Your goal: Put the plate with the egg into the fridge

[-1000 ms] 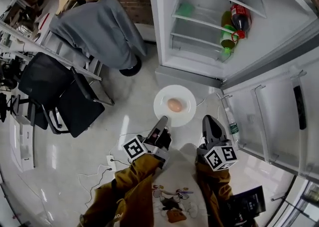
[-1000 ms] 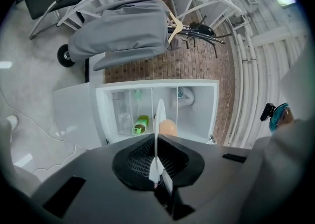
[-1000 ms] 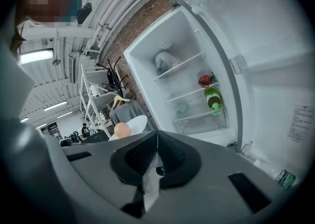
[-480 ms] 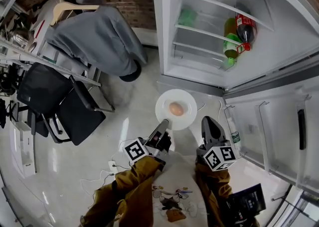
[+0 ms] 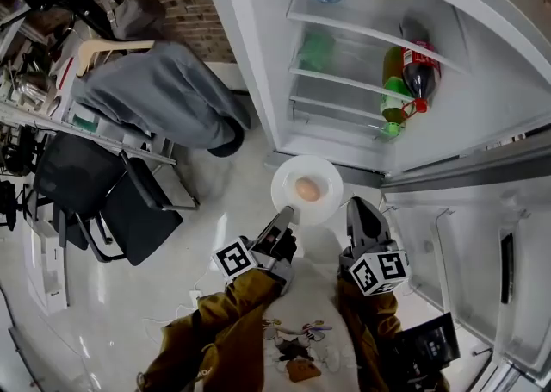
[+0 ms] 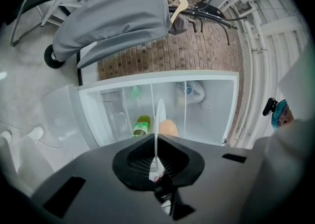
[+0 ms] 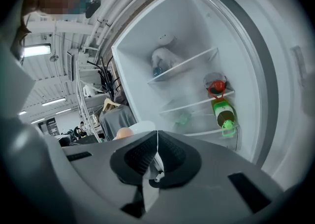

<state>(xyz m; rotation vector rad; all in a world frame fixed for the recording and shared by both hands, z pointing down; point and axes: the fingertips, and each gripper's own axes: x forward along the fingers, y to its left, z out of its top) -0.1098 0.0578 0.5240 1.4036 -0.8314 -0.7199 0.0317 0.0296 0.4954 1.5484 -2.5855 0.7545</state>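
The left tongs (image 5: pixel 284 213) clamp the near rim of the plate (image 5: pixel 295 170), holding the egg (image 5: pixel 307 189) level in the air just before the open fridge (image 5: pixel 255 71). The right tongs (image 5: pixel 362 208) are closed on nothing beside it. This seems the carrying step: with both forearms side by side, the left must next reach forward and set the plate on a free shelf (image 5: pixel 331 109).
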